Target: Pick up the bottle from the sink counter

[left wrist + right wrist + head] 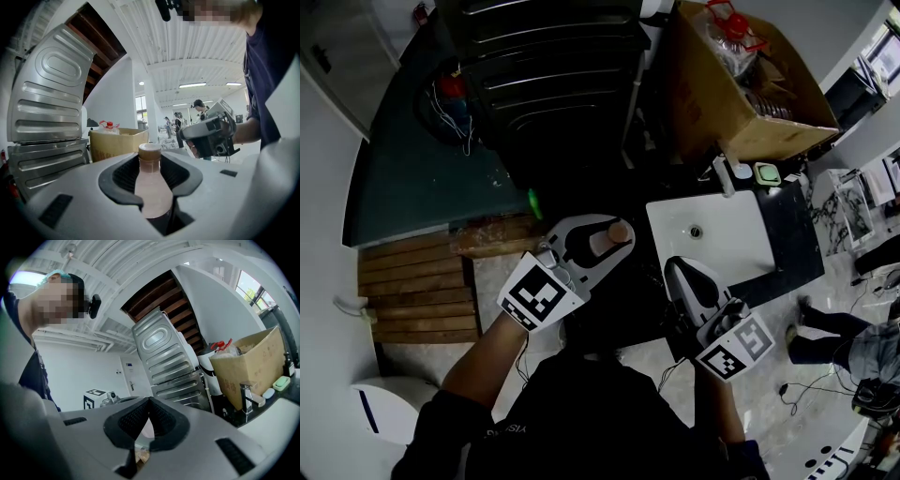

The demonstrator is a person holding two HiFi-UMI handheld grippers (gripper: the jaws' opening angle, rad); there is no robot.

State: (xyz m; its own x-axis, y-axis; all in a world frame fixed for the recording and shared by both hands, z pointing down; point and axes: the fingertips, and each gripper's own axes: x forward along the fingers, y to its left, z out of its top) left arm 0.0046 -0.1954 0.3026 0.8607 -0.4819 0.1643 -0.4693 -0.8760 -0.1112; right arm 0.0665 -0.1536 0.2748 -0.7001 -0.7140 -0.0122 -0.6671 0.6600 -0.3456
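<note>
The bottle (pixel 152 187) has a pale pinkish body and a tan cap, and it lies lengthwise between the jaws with its cap pointing away from the camera. My left gripper (pixel 150 158) is shut on it. In the head view the left gripper (pixel 614 234) holds the bottle (pixel 619 231) in the air, left of the white sink (pixel 741 248). My right gripper (pixel 675 266) hovers at the sink's near-left corner. In the right gripper view the right gripper (pixel 149 402) has its dark pads meeting at the tips, with nothing between them.
A black counter (pixel 797 234) surrounds the sink, with a faucet (pixel 724 174) and a green soap dish (pixel 767 173) at its back. Behind them stands an open cardboard box (pixel 741 94). A ribbed metal panel (pixel 553 75) stands ahead, and wooden slats (pixel 417 291) lie at the left.
</note>
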